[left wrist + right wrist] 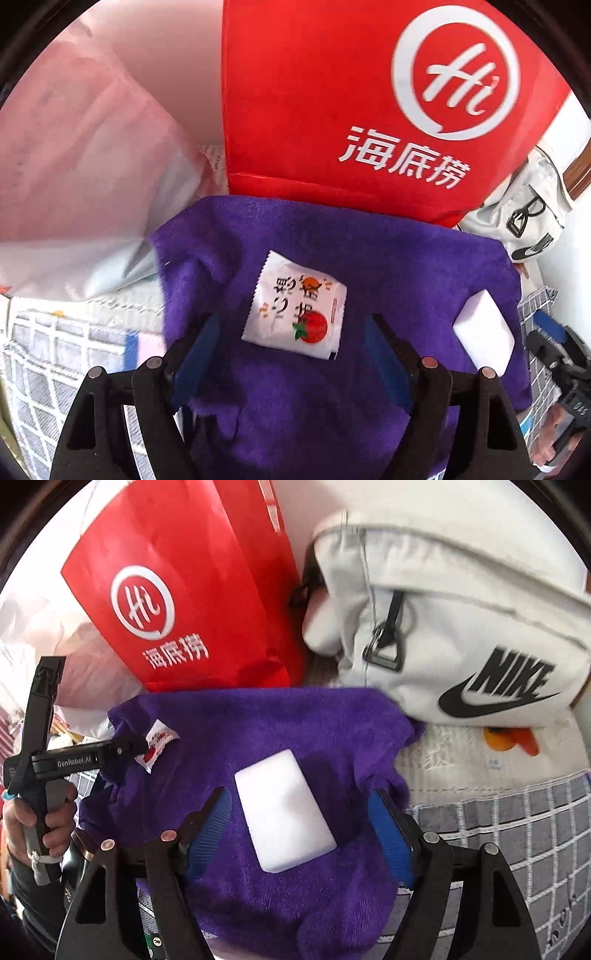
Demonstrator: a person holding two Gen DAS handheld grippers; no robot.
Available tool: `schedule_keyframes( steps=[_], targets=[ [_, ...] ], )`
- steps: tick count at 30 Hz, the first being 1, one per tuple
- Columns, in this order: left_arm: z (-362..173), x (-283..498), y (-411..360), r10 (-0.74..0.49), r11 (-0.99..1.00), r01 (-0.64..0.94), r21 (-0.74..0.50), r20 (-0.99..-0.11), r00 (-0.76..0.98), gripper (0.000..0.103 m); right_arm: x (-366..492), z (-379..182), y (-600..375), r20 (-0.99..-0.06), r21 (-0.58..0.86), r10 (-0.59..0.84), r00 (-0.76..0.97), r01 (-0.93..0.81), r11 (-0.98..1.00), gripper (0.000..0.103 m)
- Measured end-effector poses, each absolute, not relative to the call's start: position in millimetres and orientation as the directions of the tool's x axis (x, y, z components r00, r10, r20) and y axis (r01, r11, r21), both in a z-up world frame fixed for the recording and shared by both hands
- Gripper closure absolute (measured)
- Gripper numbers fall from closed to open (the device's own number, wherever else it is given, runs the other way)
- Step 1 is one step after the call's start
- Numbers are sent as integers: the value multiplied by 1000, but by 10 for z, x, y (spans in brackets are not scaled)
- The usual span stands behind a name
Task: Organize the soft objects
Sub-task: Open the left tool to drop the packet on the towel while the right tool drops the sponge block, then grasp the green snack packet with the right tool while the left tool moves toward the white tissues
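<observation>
A purple towel (332, 387) lies spread on a checked sheet. On it rests a white sachet (299, 306) printed with a tomato, flat between the blue pads of my left gripper (291, 328), which stands open and apart from the sachet's edges. To the right on the towel lies a white sponge block (484, 332). In the right wrist view that sponge block (284, 812) sits between the fingers of my right gripper (299, 797), open, with a gap on each side. The towel (258, 723) and the sachet (157, 746) show there too.
A red paper bag (314, 110) with a white logo stands behind the towel. A white sports bag (461, 627) lies at the back right, a pale plastic bag (74, 166) to the left. A person's hand (48, 823) grips the left gripper's handle. Checked sheet (498, 830) extends to the right.
</observation>
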State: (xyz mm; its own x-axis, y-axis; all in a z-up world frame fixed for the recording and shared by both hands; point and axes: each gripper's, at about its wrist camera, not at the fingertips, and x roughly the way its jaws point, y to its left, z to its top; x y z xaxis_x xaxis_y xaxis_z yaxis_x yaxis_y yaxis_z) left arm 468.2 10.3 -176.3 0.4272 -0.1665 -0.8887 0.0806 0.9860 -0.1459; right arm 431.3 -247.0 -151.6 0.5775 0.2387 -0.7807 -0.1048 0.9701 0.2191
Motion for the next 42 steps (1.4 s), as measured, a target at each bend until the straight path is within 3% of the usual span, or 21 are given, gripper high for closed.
schedule_keyframes(
  steps=[9, 15, 18, 22, 27, 42],
  targets=[
    [-1117, 3935, 247, -94, 996, 49, -80, -832, 546, 23, 3722, -1090, -2327, -725, 167, 209, 657, -127, 978, 27],
    [-1015, 3432, 600, -146, 983, -10, -181, -826, 545, 23, 3135, -922, -2173, -707, 186, 250, 662, -167, 968, 27],
    [-1052, 3216, 619, -141, 984, -18, -176, -843, 518, 23, 2830, -920, -2113, -710, 190, 267, 652, -187, 964, 27],
    [-1056, 2840, 665, -131, 990, 24, -137, -859, 495, 23, 2517, -990, -1957, -727, 193, 289, 622, -219, 956, 28],
    [-1082, 2426, 795, -151, 987, 31, -157, -849, 507, 23, 2269, -1210, -1657, -767, 186, 314, 560, -273, 944, 42],
    [-1477, 1975, 1085, -193, 977, 14, -211, -865, 462, 23, 2220, -1816, -1192, -857, 143, 257, 446, -273, 951, 42]
  ],
)
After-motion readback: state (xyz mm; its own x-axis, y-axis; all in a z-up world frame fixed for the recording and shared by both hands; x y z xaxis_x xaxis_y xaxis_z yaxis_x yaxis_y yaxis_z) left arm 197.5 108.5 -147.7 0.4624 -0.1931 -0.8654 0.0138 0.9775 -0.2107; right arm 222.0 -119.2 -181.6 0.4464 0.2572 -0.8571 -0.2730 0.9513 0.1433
